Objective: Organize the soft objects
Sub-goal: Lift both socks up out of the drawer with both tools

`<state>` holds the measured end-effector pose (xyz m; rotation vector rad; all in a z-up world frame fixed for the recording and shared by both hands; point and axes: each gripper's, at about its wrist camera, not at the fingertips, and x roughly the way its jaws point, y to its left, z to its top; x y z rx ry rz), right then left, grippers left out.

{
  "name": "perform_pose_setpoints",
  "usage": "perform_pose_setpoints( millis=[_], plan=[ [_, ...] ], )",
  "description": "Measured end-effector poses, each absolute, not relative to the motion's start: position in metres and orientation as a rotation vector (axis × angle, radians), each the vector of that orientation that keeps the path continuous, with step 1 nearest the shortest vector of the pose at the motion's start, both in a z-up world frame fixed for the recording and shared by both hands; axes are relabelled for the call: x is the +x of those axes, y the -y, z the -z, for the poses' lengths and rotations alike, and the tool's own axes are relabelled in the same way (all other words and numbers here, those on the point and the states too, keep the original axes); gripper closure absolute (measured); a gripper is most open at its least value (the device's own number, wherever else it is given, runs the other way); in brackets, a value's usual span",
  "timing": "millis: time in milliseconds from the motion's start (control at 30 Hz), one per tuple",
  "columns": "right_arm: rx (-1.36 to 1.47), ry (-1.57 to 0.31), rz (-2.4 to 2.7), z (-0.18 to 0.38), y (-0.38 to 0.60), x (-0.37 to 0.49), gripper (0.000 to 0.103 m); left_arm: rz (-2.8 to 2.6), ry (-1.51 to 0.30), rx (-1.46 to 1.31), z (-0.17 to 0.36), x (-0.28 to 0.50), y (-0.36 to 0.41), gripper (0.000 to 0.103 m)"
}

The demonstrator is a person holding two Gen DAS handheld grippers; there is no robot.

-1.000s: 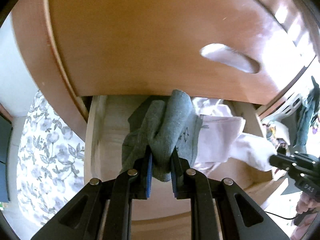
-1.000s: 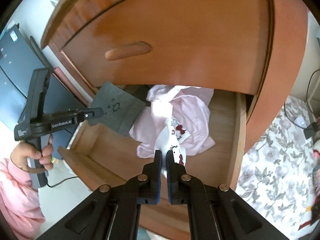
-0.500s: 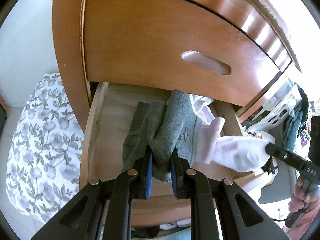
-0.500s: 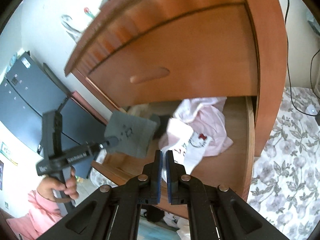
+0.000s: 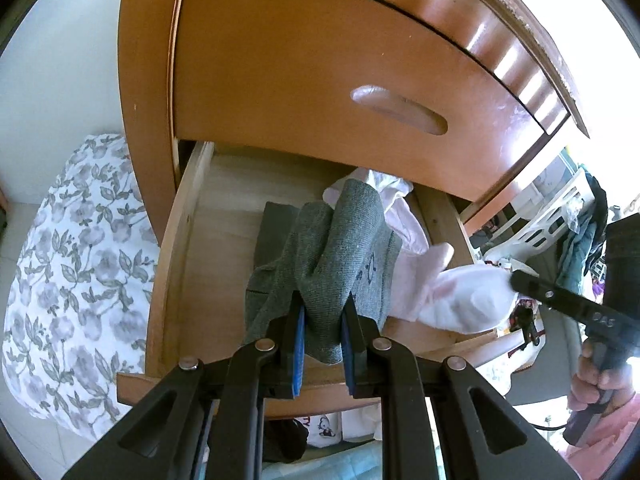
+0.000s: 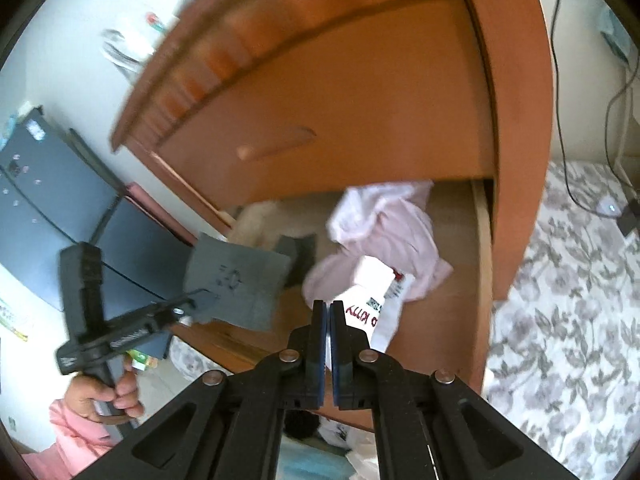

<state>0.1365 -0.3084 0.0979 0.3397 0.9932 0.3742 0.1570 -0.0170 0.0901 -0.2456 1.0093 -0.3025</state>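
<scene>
Soft objects first, big to small: we see the wooden dresser (image 5: 304,64) with its lower drawer (image 5: 176,248) pulled open, a pink garment (image 6: 384,232) heaped toward the drawer's right side, and something dark folded (image 5: 276,232) behind the grey piece. Our left gripper (image 5: 323,324) is clamped on a grey sock (image 5: 344,240), bunched between the blue pads and hanging above the drawer's front. Our right gripper (image 6: 329,320) is pinched together on a white sock (image 6: 380,308) with red lettering, held in front of the pink heap; the fabric runs thin between the pads. Right view is motion-blurred. Step in hand, we judge: both socks lifted out of the drawer for sorting or pairing. Next move calls for carrying each sock clear of the drawer lip without snagging the pink garment, then laying them somewhere flat; where exactly, we cannot tell.
</scene>
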Motion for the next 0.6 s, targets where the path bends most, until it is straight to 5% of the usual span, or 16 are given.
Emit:
perform_pose_setpoints(
  millis=[367,600],
  plan=[
    [0.326,-1.092,-0.338,-0.075,0.313,0.147,0.096,0.301,-1.025,-0.270,-0.081,0.161,0.014,0.087],
    [0.309,-1.116,-0.359,-0.073,0.304,0.146,0.083,0.313,-1.027,-0.271,-0.079,0.162,0.019,0.087]
  ],
)
